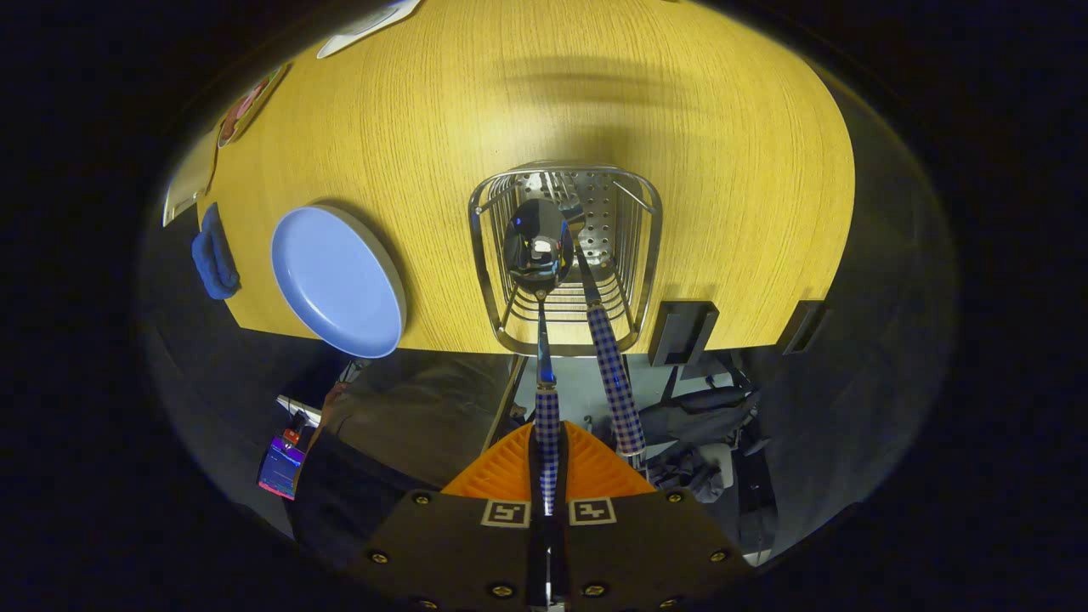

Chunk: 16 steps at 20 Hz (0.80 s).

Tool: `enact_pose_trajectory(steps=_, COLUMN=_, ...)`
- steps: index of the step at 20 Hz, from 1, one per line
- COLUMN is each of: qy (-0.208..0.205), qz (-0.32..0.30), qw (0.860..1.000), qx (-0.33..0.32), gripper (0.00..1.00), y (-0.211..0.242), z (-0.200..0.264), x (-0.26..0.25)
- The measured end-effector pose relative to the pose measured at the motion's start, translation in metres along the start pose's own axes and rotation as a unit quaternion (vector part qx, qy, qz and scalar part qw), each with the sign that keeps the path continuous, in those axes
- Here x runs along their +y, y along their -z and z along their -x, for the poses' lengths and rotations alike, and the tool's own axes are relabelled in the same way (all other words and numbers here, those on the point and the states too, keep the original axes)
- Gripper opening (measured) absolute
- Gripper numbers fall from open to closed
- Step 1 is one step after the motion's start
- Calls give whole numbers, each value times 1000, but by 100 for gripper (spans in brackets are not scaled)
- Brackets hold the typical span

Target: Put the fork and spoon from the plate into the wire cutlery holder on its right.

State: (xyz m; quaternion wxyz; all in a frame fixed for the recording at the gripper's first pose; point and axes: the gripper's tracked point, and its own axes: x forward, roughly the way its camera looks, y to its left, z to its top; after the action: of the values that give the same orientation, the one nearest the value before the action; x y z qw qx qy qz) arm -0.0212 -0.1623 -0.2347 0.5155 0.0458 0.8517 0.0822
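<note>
I have the gripper (548, 476) closed on the spoon (541, 280) — both fingers press its checked handle, and the bowl hangs over the open top of the wire cutlery holder (648, 255). The fork (614, 374) already stands in the holder, its checked handle leaning out just beside the spoon's. Left of the holder, near the tabletop's (722, 153) edge, I see the blue plate (336, 280) — bare. A blue cloth (214, 255) lies further left, at the tabletop's rim.
</note>
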Motion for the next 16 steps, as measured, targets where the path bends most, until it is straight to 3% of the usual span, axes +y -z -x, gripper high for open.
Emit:
enact_pose_trajectory(steps=9, qy=29, qz=10, qw=999, qx=32, gripper=2, y=-12, z=0, x=-3)
enact_pose_trajectory(steps=10, qy=33, qz=13, qw=999, qx=35, gripper=6, y=-16, z=2, x=-4)
enact_pose_trajectory(steps=16, qy=47, qz=16, qw=998, qx=33, gripper=9, y=-27, z=2, x=-2)
